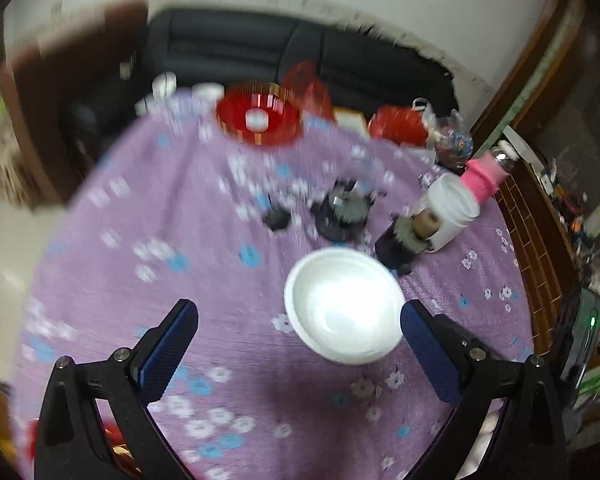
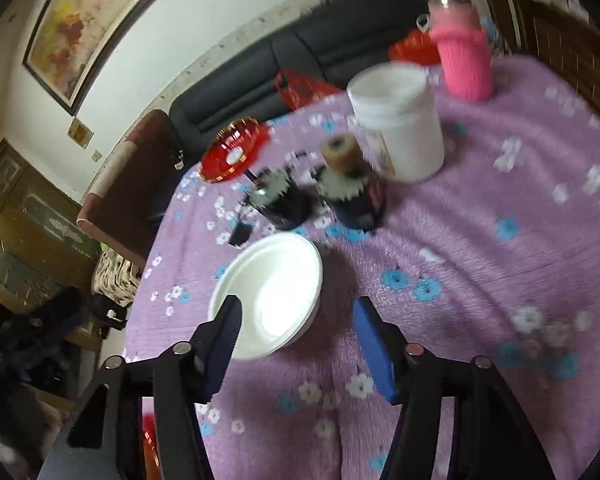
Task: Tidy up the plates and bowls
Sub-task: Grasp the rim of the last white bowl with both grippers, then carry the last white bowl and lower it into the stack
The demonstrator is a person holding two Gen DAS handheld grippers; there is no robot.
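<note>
Reaching: both tongs point down at the table, neither holding anything.
Left tongs (image 1: 298,326): jaws wide, empty; the white bowl (image 1: 344,306) sits between the fingertips, close against the right-side pad, with no squeeze that I can see.
Right tongs (image 2: 296,328): jaws about half apart, nothing clamped; the bowl's (image 2: 270,294) near rim lies behind the left finger, and I cannot tell whether it touches.
Bowl: upright, empty, alone on the purple cloth (image 1: 148,292), near the middle of the table.
Red plate (image 1: 259,119): at the far edge, well apart from the bowl.
Clutter: dark jars (image 1: 342,212), a white tub (image 1: 452,208) and a pink bottle (image 1: 484,176) stand just beyond the bowl.
Done: nothing stacked or grouped, as far as shown.
Left: probably nearly all of it; bowl and plate have yet to be gathered.
Blur: both views are smeared, so fine contact is uncertain.
</note>
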